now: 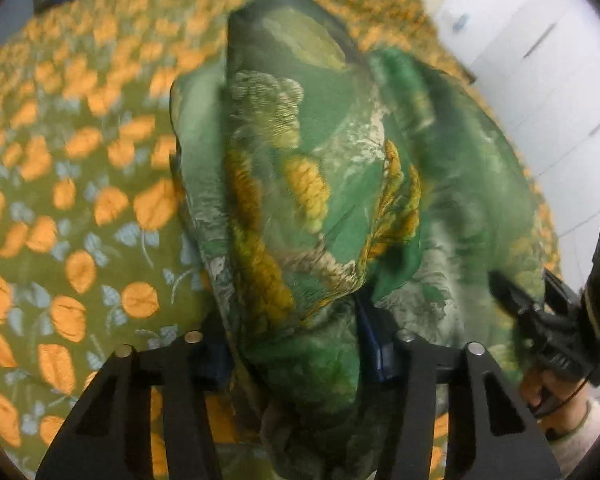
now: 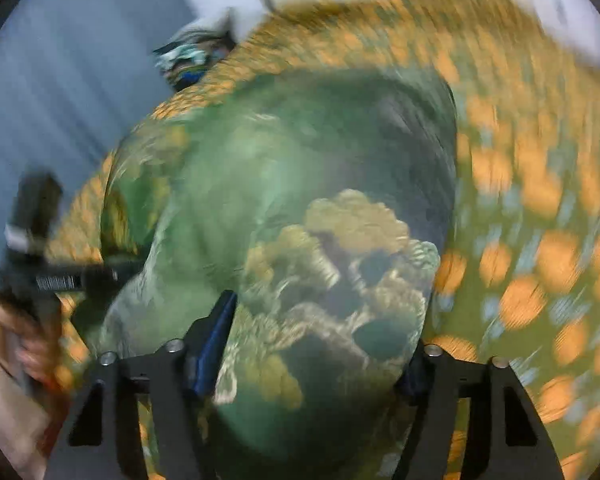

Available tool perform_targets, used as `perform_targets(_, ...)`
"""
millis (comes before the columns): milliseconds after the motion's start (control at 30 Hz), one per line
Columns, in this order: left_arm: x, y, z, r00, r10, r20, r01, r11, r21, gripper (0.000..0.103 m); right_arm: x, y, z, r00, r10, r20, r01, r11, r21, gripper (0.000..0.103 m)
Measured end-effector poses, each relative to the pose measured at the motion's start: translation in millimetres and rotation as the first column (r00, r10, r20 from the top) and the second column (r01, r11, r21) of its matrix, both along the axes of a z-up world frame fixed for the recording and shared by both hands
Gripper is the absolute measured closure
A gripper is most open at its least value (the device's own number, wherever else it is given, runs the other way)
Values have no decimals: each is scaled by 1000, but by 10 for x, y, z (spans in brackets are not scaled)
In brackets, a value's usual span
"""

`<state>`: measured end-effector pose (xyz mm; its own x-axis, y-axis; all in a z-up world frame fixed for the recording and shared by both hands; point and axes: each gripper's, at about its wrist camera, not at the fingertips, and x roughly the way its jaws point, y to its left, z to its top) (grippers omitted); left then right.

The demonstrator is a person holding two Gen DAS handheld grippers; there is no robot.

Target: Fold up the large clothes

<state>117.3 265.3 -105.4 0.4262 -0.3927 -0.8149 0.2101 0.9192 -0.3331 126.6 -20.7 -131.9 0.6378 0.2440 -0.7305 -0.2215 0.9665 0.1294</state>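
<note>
1. Left wrist view: your left hand-held gripper is half-closed around a bunch of the green printed garment, draped over the bed — a loose bunch could slip.
2. Right wrist view: right hand-held gripper likewise; pad contact is blurred — uneven pulls skew the fold.

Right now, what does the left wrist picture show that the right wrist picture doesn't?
Only the left wrist view shows white cupboard doors beyond the bed, and the right tool reaching in beside the cloth. Only the right wrist view shows a grey-blue wall and the left tool's black body, blurred. Both show the green flower-printed garment bunched between the tool's fingers, on the olive bedspread with orange flowers.
</note>
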Motion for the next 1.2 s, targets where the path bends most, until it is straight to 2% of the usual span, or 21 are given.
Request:
perform_targets(67,-110,-42,292,997,-7,81,6,1000,13,52,-159,86,254,994,17,106,-13,999,-31,39)
perform_targets(200,-7,-164,719,981,-5,193,7,1000,-11,52,-135,3,667,975,3,222,2,1000,-22,39)
perform_targets(300,252,-371,842,973,-9,232,12,1000,-15,52,136,-181,868,967,-17,254,19,1000,-6,39)
perform_targets(367,479,-540,822,971,-18,238,20,1000,-8,51,339,-357,898,969,-35,246,33,999,13,39)
perform_targets(467,735,-642,537,980,-17,198,18,1000,-6,39,710,-690,782,980,-75,184,63,995,74,38)
perform_targets(500,862,-668,331,989,2,149,-2,1000,-3,25,813,-814,666,986,-93,142,78,991,106,35)
perform_targets(533,952,-664,185,992,24,120,-26,1000,14,17,940,-962,494,990,-121,73,110,983,146,31)
perform_targets(567,996,-666,11,994,49,98,-55,997,60,17,1038,-1090,323,989,-146,1,143,974,175,20)
perform_targets(600,1012,-657,-164,996,50,69,-56,994,98,14,1158,-1246,80,975,-196,-104,212,961,177,7)
perform_targets(633,962,-605,-192,997,22,72,-24,999,25,11,1191,-1342,-56,958,-242,-150,265,952,152,5)
perform_targets(667,914,-566,-148,996,27,82,-26,1000,-14,11,1165,-1415,-138,945,-285,-163,306,945,120,5)
perform_targets(700,796,-509,-33,992,57,112,-56,998,-9,11,1086,-1476,-140,944,-299,-141,318,939,130,5)
perform_targets(767,589,-483,211,981,67,184,-76,996,42,11,890,-1535,-23,944,-316,-94,327,932,153,5)
perform_targets(800,464,-462,321,972,57,229,-73,995,62,10,768,-1521,78,944,-323,-62,329,936,127,5)
perform_targets(900,28,-447,680,925,64,375,-131,979,158,1,435,-1387,395,948,-313,58,314,949,-8,4)
perform_targets(933,-206,-460,810,895,72,441,-173,966,193,0,330,-1323,488,947,-310,84,314,948,-53,4)
perform_targets(1000,-508,-519,959,852,56,521,-197,955,221,0,20,-1127,714,938,-316,142,337,929,-155,4)
perform_targets(1033,-477,-529,976,847,55,528,-203,953,227,0,-104,-1056,799,934,-318,163,346,919,-190,3)
perform_targets(1133,-569,-590,1006,875,78,478,-208,952,226,0,-474,-864,990,915,-346,209,391,888,-243,2)
perform_targets(1200,-704,-645,1048,875,83,476,-207,955,213,0,-771,-724,1094,903,-365,229,417,872,-257,1)
